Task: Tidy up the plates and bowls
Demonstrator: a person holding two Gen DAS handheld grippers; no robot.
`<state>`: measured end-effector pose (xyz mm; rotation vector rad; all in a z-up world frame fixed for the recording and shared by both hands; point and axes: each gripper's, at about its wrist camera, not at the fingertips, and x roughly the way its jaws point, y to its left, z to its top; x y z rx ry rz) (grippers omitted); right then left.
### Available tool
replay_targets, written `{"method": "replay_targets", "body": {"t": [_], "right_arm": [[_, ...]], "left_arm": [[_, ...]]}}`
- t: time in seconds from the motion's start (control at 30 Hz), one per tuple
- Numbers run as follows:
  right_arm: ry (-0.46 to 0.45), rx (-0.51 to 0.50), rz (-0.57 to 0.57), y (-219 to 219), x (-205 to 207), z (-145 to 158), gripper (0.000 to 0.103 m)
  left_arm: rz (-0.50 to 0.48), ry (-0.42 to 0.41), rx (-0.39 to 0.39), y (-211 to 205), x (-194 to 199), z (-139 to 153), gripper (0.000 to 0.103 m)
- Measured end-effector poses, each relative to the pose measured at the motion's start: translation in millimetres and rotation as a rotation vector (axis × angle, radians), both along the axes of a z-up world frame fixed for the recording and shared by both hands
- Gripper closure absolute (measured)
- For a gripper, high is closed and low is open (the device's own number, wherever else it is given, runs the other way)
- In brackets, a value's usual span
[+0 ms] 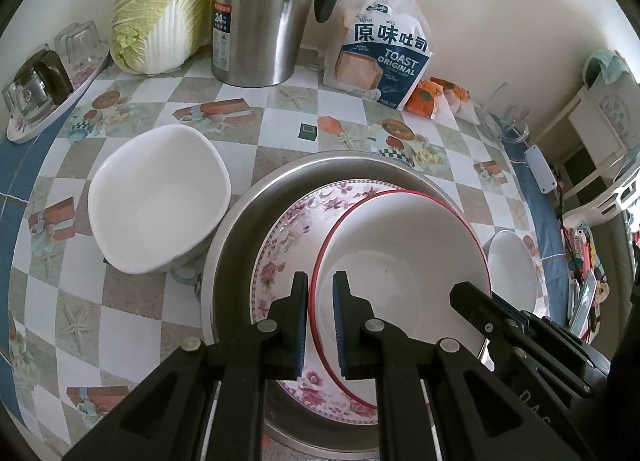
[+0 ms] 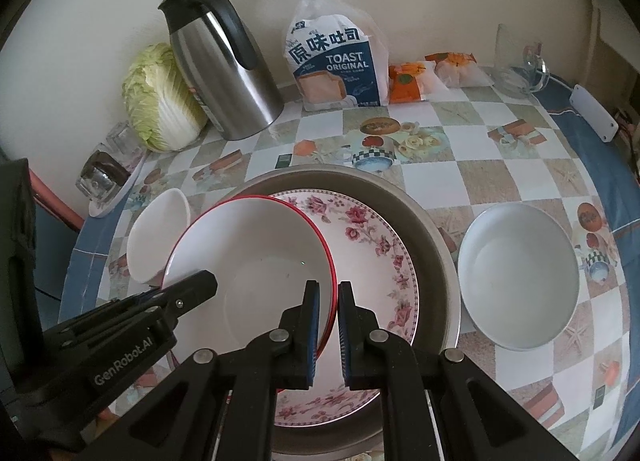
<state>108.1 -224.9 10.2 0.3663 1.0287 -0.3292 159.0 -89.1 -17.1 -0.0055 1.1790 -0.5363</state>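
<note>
Checked oilcloth covers your table (image 1: 280, 133), which backs onto a cream wall. Nearest you, both grippers straddle the rim of the red-rimmed bowl (image 1: 400, 257): the left gripper (image 1: 320, 313) on its left edge, the right gripper (image 2: 329, 321) on its right edge. Each pair of jaws stands slightly apart around the rim; I cannot tell if they pinch it. That bowl rests tilted in the floral plate (image 1: 280, 261), which sits in the metal basin (image 1: 236, 245) mid-table. You seem to be nesting or lifting it; next, level it gently. Two white bowls wait: one (image 1: 156, 197) left of the basin, one (image 2: 520, 277) right. Farther back stand one jug (image 1: 264, 9), one cabbage (image 1: 160, 9), one bread bag (image 1: 384, 57).
</note>
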Motion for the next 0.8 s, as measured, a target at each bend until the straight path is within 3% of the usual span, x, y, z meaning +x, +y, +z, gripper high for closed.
{"method": "replay_targets", "body": {"t": [0.8], "right_arm": [[-0.001,0.013,-0.014,-12.1,3.5,-5.7,0.093]], "left_arm": [[-0.001,0.013,-0.013,-8.4,4.4,-7.3,0.093]]}}
